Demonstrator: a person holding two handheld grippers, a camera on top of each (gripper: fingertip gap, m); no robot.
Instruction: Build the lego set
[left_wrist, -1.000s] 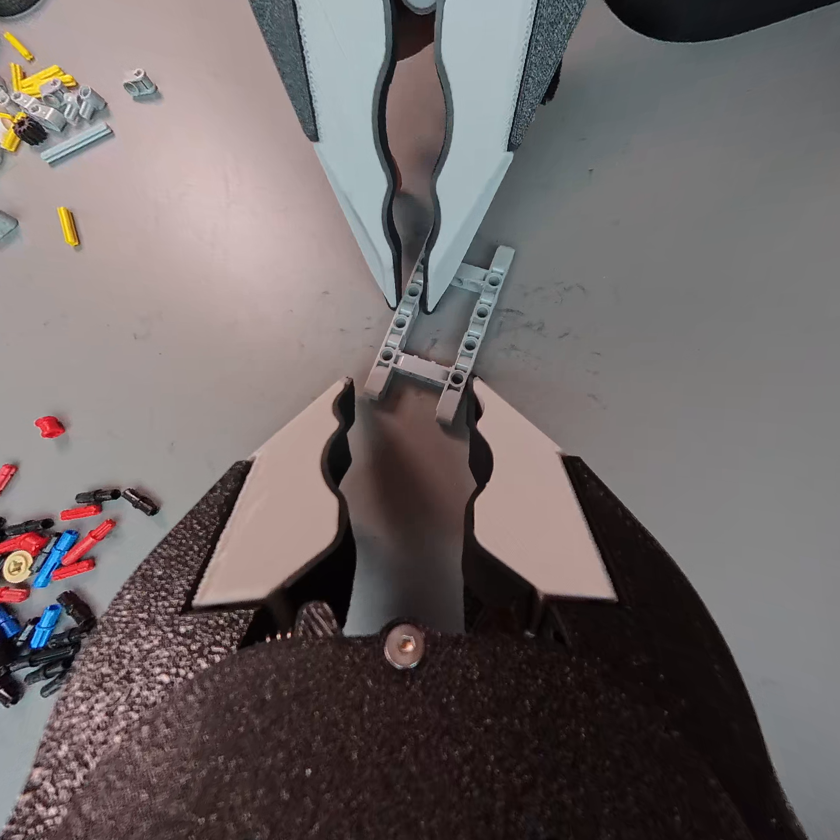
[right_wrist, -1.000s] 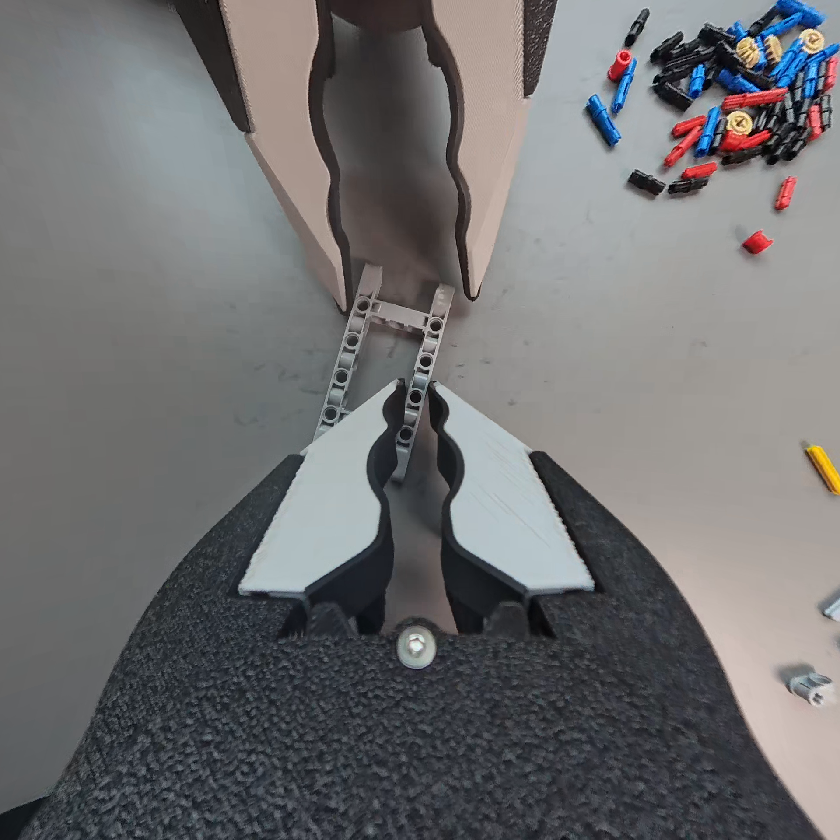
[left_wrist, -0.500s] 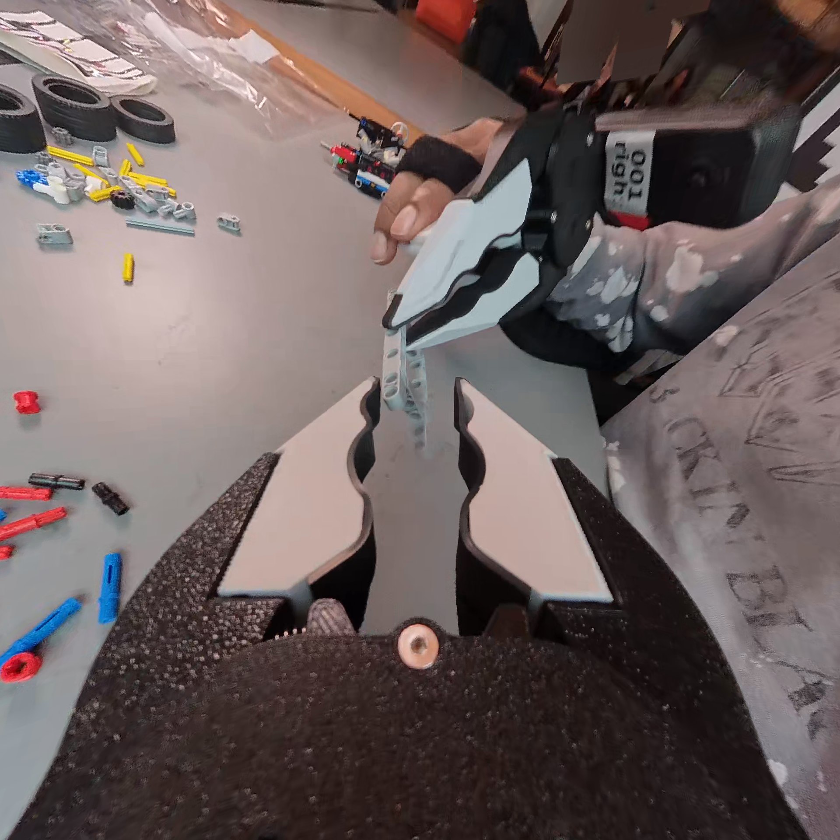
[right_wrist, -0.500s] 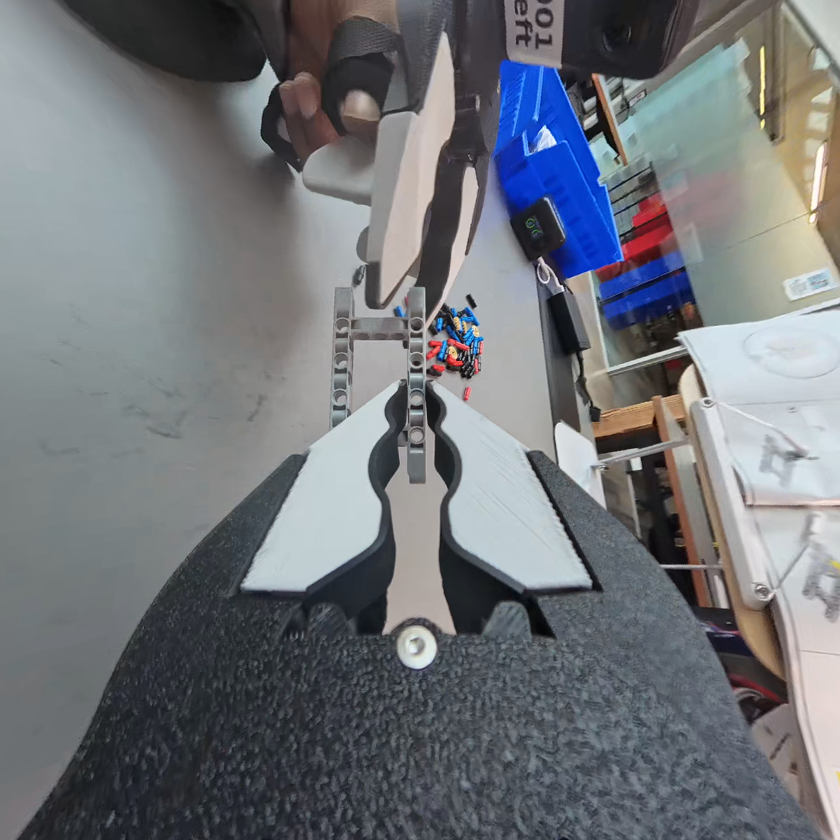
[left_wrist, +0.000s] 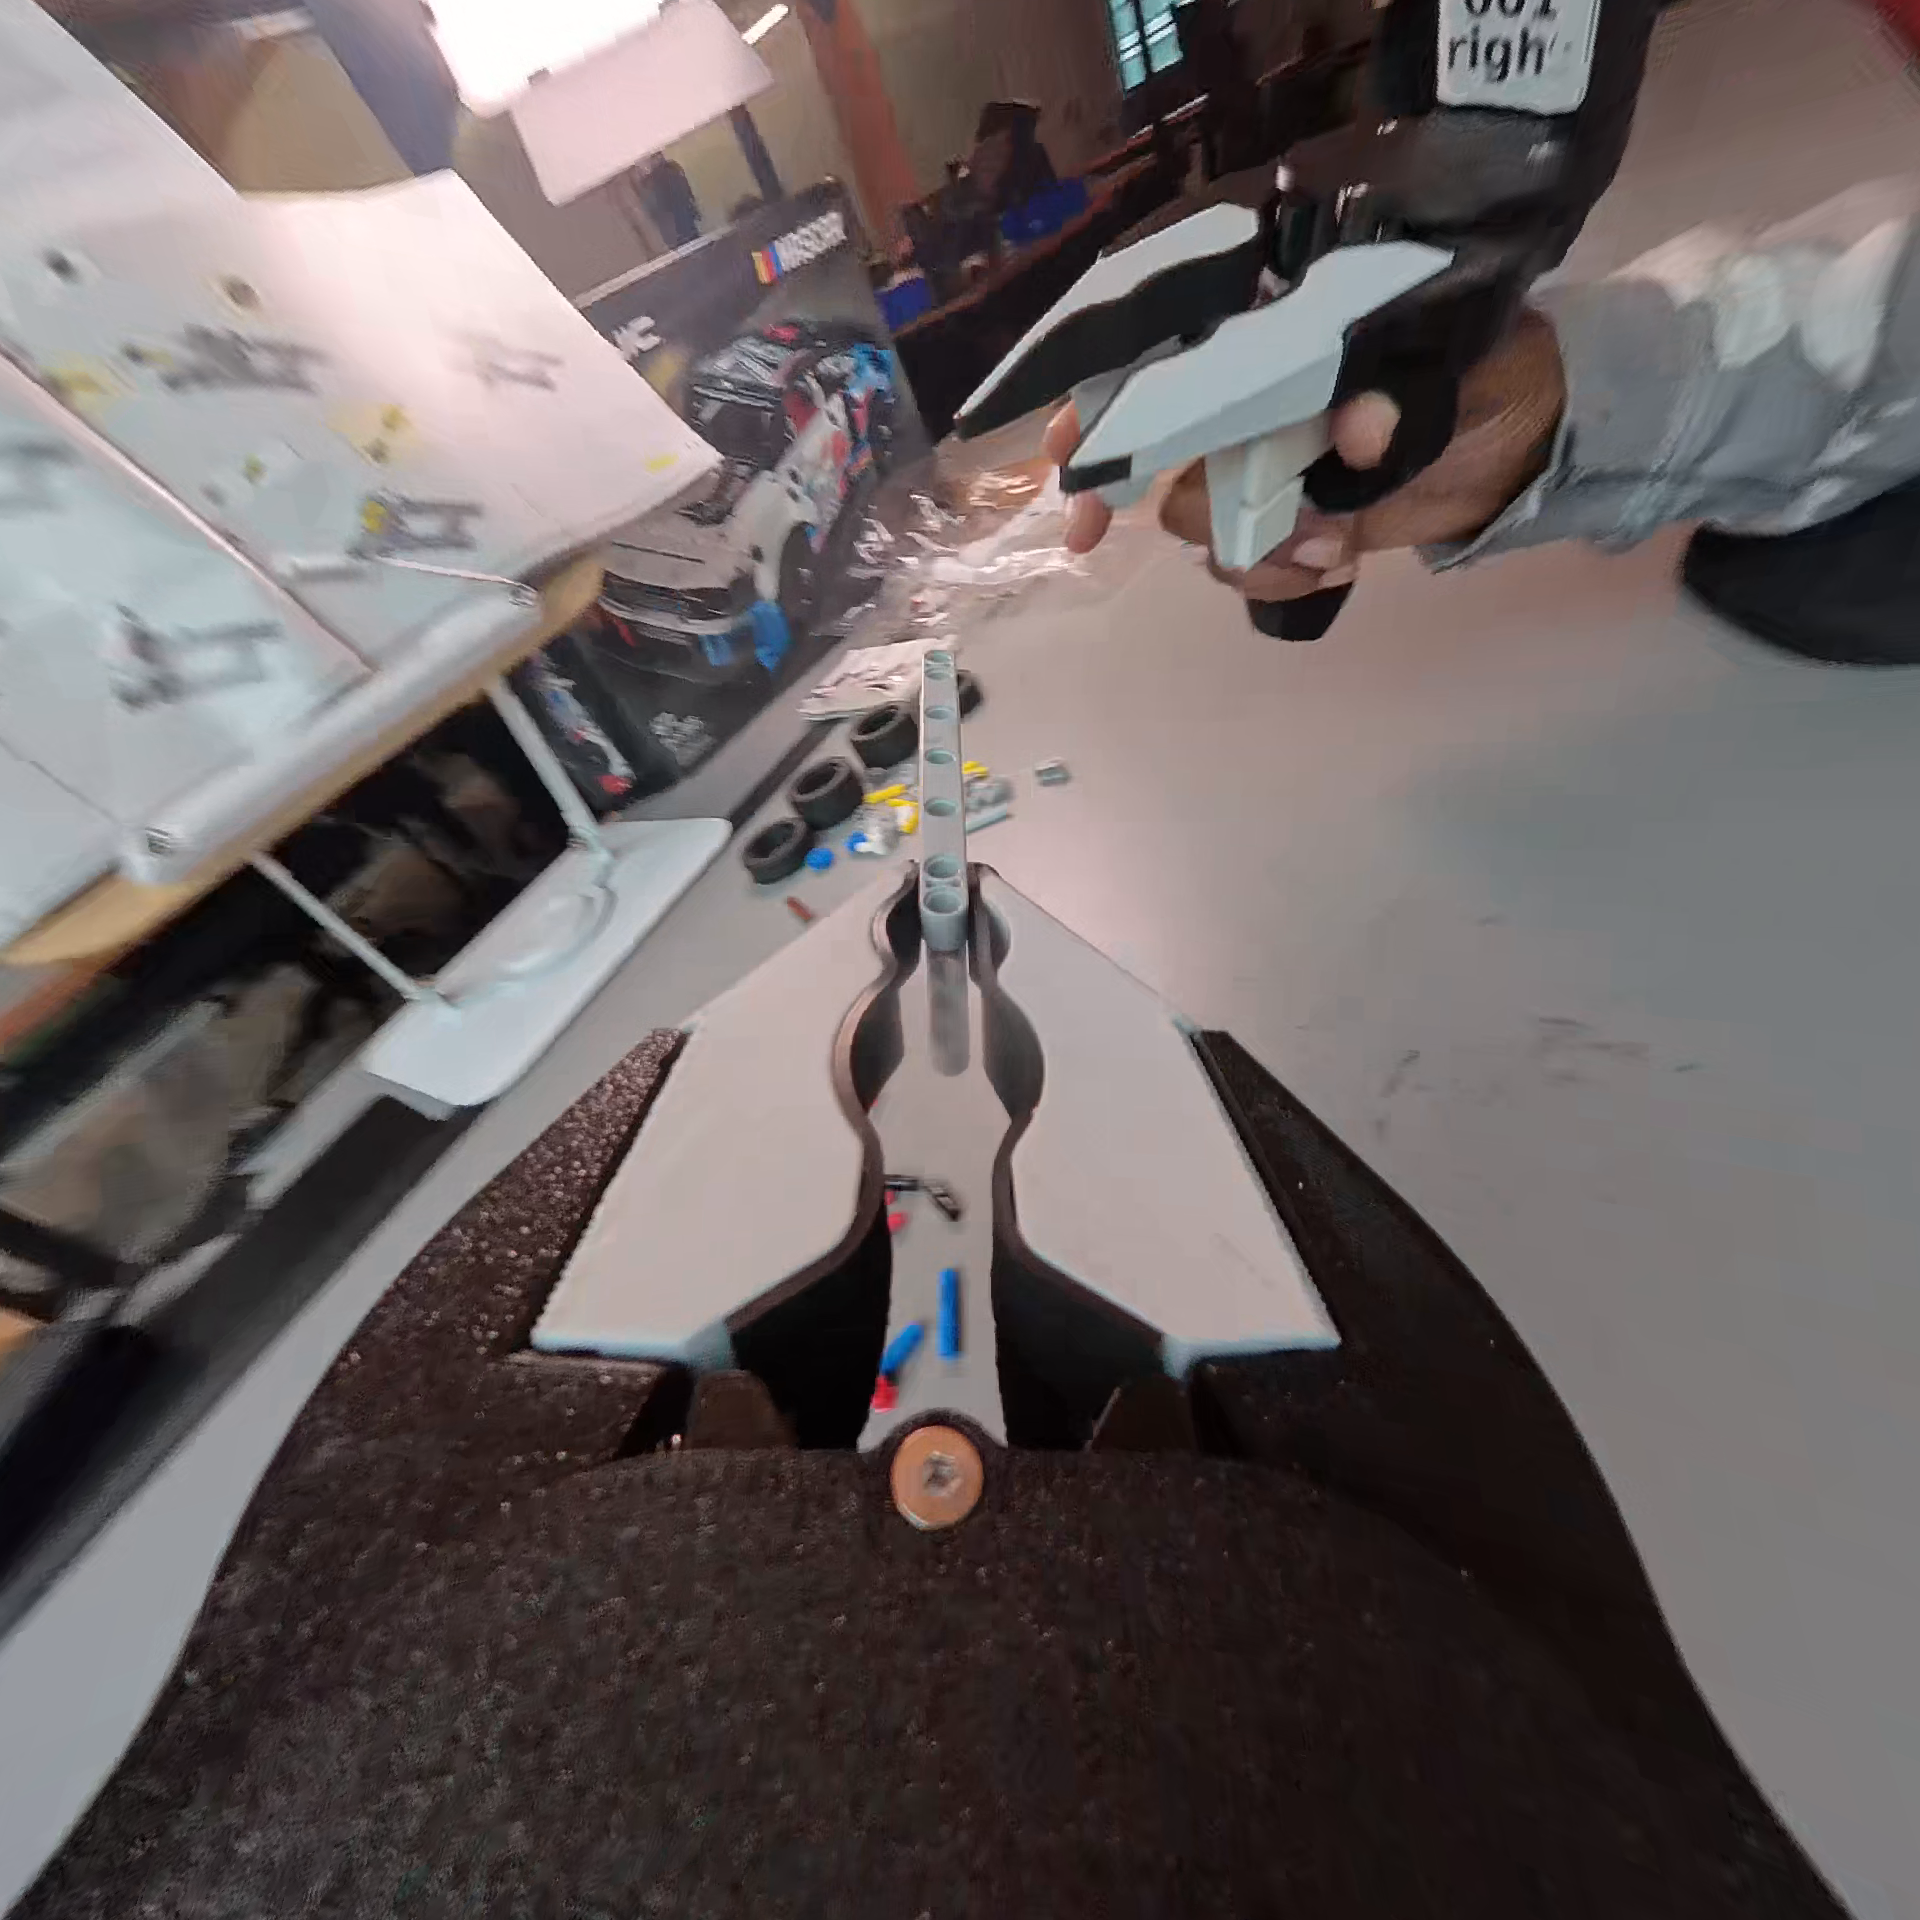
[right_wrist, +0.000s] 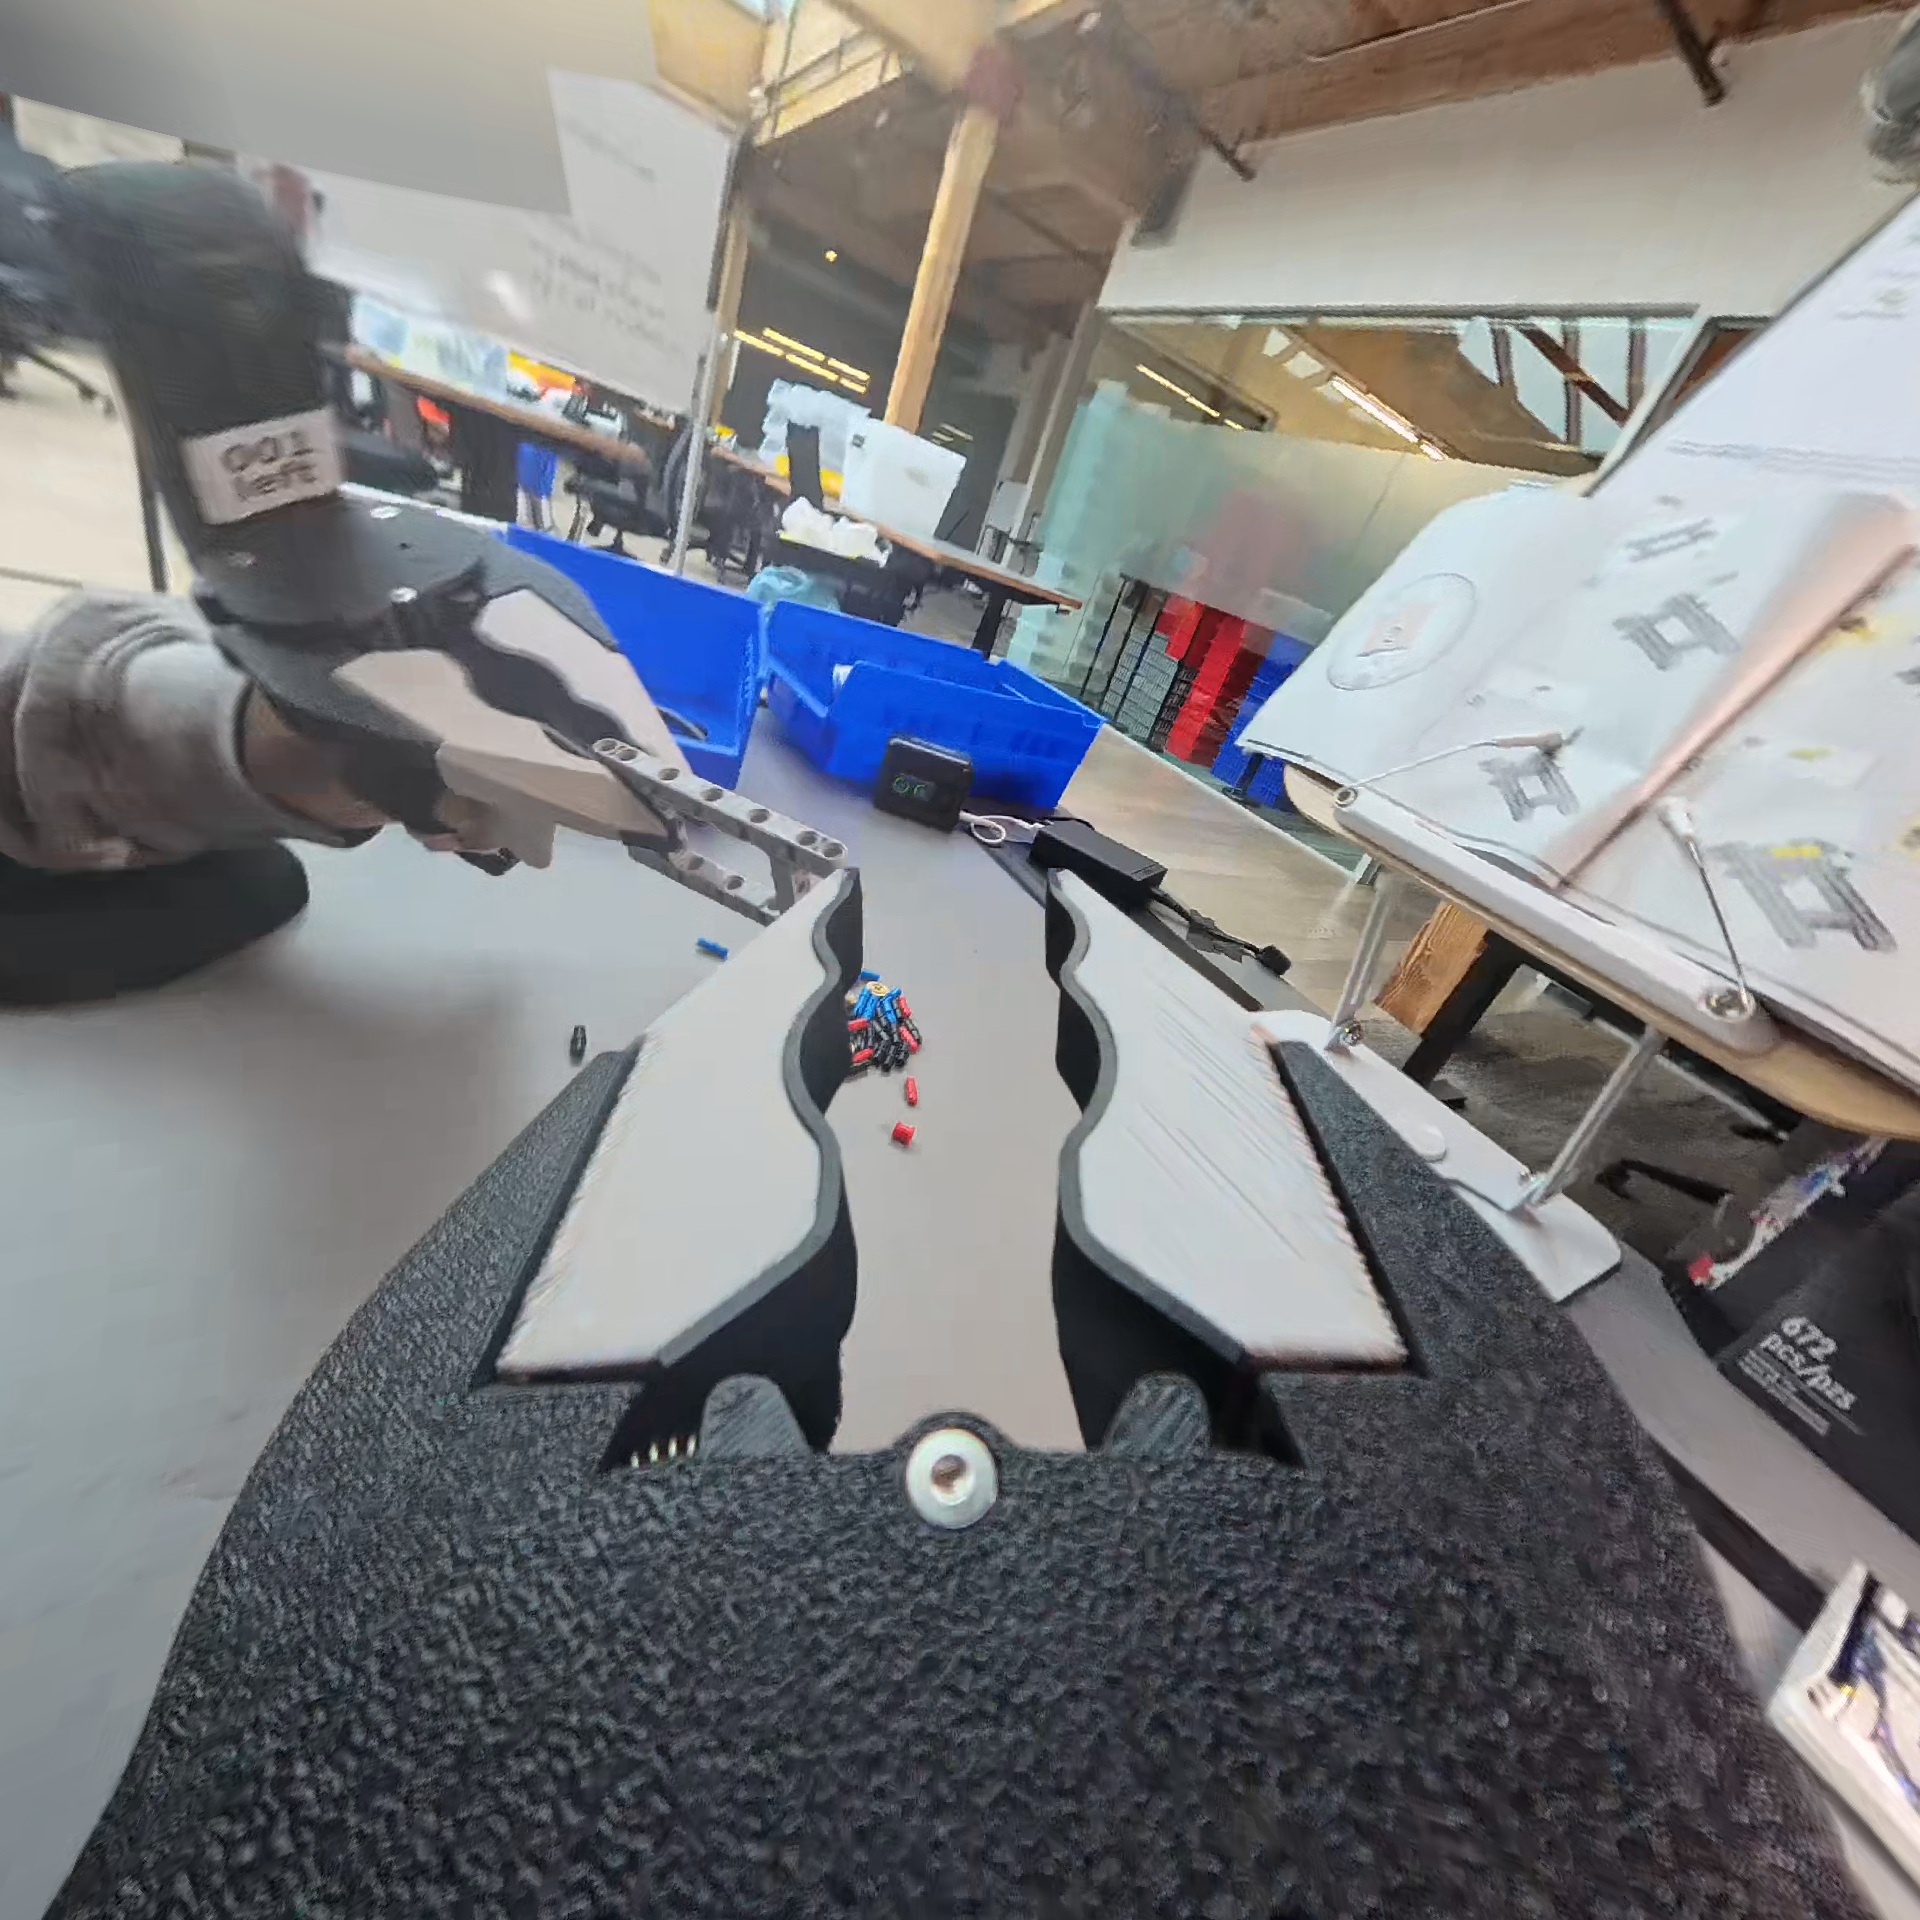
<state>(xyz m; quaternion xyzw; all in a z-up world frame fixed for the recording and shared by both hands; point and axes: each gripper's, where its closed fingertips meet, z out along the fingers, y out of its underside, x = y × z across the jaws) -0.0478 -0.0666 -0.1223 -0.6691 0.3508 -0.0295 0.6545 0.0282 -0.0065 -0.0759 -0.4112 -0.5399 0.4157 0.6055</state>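
My left gripper (left_wrist: 943, 906) is shut on a grey Lego beam frame (left_wrist: 941, 764), which I see edge-on, held up above the grey table (left_wrist: 1455, 935). In the right wrist view the left gripper (right_wrist: 665, 795) holds the frame (right_wrist: 743, 831) by one end, tilted, to the left of my right gripper (right_wrist: 953, 894). The right gripper is open and empty, close beside the frame's free end. It also shows in the left wrist view (left_wrist: 1023, 457), raised at the upper right, jaws apart.
A pile of blue, red and black pins (right_wrist: 881, 1023) and a red bush (right_wrist: 902, 1132) lie on the table. Black tyres (left_wrist: 826, 795) and small yellow and grey parts lie farther off. An instruction booklet on a stand (right_wrist: 1558, 727) is at one side. Blue bins (right_wrist: 935, 707) stand behind. About 11 centimetres separates my left fingertips from my right.
The right gripper has let go of the frame, opened and drawn away. The left gripper has shut on the frame and lifted it off the table; both views have tilted up.
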